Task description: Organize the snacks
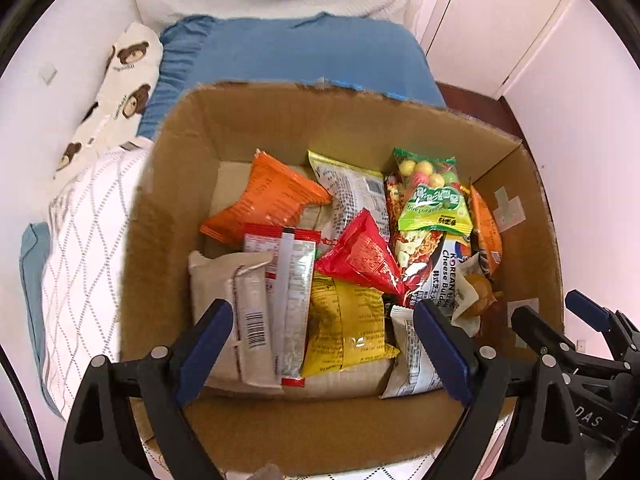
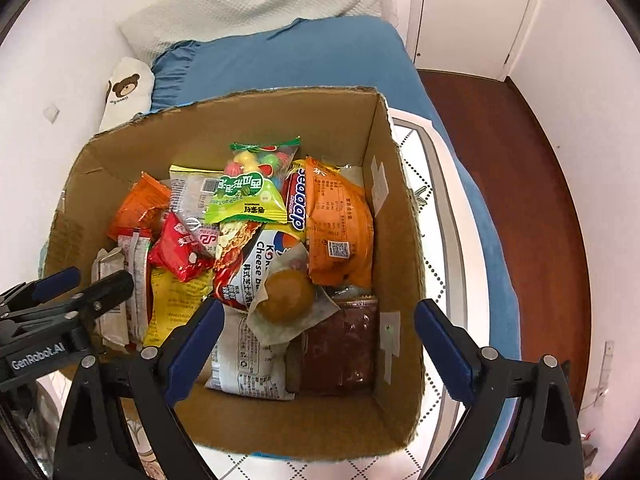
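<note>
An open cardboard box (image 1: 168, 208) (image 2: 396, 264) stands on a bed and holds several snack packets. Among them are an orange bag (image 1: 268, 200), a red bag (image 1: 360, 256) (image 2: 180, 252), a yellow bag (image 1: 344, 324), a green candy bag (image 1: 434, 200) (image 2: 248, 196), a Korean cheese noodle pack (image 1: 448, 272) (image 2: 256, 268), a round brown bun in a wrapper (image 2: 286, 296) and a dark brown pack (image 2: 344, 352). My left gripper (image 1: 322, 348) is open and empty above the box's near side. My right gripper (image 2: 320, 344) is open and empty above the box's right half.
The box sits on a white quilt with a diamond pattern (image 1: 80, 248) over a blue blanket (image 1: 304, 52). A bear-print pillow (image 1: 128, 80) lies at the left by the wall. Dark wood floor (image 2: 532, 184) and white doors (image 1: 500, 8) are to the right.
</note>
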